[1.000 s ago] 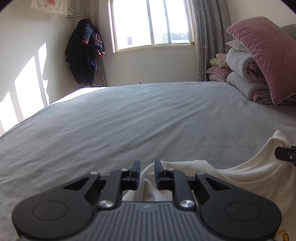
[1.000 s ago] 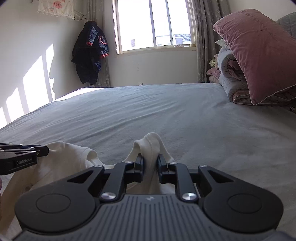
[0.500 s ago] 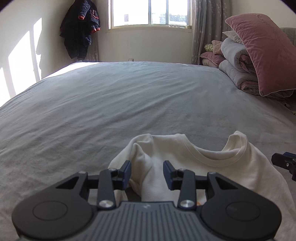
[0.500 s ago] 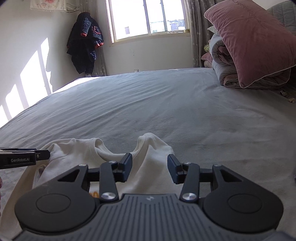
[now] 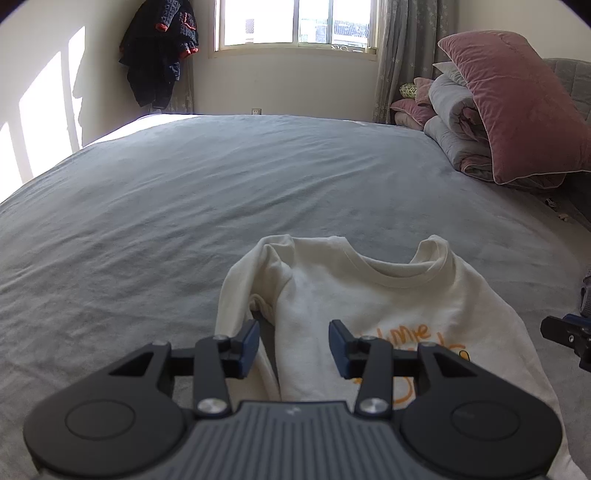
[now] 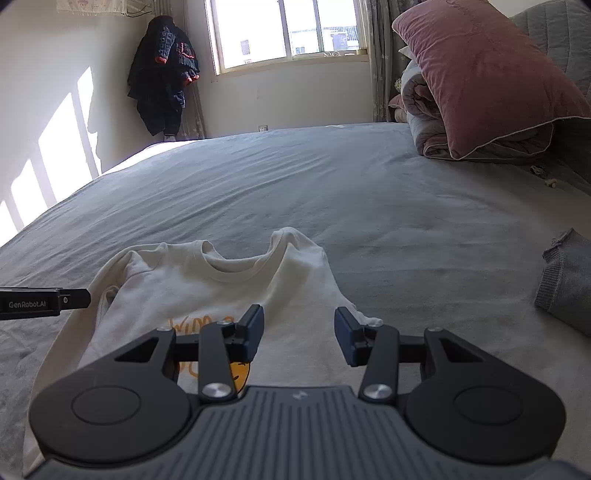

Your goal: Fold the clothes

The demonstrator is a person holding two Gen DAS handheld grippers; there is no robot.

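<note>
My jaws: matt black plastic, blue pads, shiny metal screws. Cream sweatshirt (image 5: 388, 306): soft cotton-like cloth, ribbed collar, orange print. Bed (image 5: 184, 206) cover: grey, matt, wrinkled. Pillow (image 5: 517, 107): pink, velvety. Grey garment (image 6: 569, 280): knit.

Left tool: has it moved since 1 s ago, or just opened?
Yes. The left tool rose and pitched down: the window sits higher in its view, and its fingers, now open, released the cream sweatshirt.

Left gripper (image 5: 293, 341) and right gripper (image 6: 299, 334) hover level, jaws spread wide.
</note>
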